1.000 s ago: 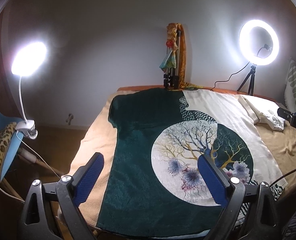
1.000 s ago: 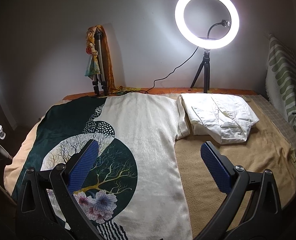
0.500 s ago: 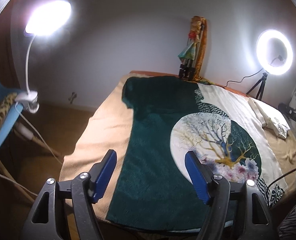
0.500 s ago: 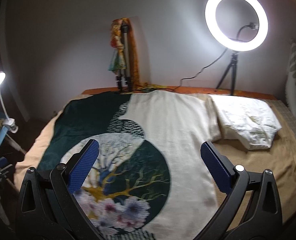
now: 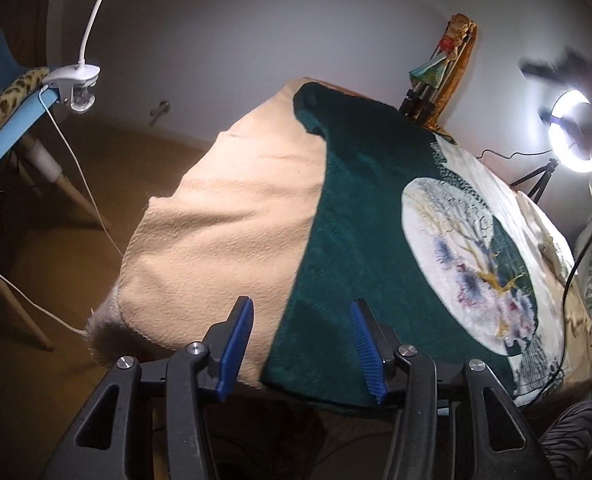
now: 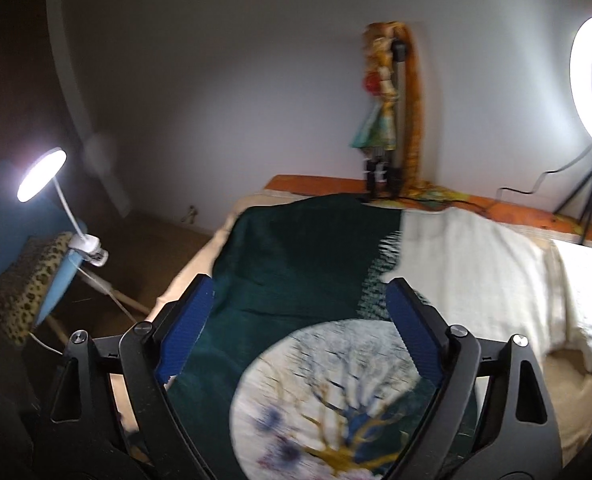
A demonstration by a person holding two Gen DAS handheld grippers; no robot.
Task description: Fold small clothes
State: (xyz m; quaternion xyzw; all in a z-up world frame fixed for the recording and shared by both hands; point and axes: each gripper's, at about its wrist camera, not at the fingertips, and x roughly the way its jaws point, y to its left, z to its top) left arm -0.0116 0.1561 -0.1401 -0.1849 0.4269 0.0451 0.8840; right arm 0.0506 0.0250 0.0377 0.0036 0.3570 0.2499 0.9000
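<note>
Left wrist view: far left stands a blue chair (image 5: 4,136) with a spotty leopard cloth (image 5: 0,108) over it. A white clip lamp (image 5: 74,84) with a thin bendy neck is clamped to the chair. Next comes a soft, fuzzy tan blanket (image 5: 224,232), a bit wrinkled, that covers the bed. On the blanket lies the t-shirt (image 5: 360,240), spread out flat. Its left side is dark green and bumpy, its right side is cream, and in the middle is a big round picture of a tree with flowers. The left gripper (image 5: 302,354) hangs over the near left corner of the shirt. Its black arms end in ribbed blue pads. The jaws have just been closing and now stand about half open; the shirt's corner lies under the gap, but the pads do not press on it. At the far right a round ring light (image 5: 572,136) glows on a small tripod.

Right wrist view: the right gripper (image 6: 300,344) floats above the green part of the shirt near the round picture. Its jaws have just been closing a little, yet they are wide apart and hold nothing. To the right a folded white cloth (image 6: 588,296) lies puffy on the blanket, beside the shirt.
</note>
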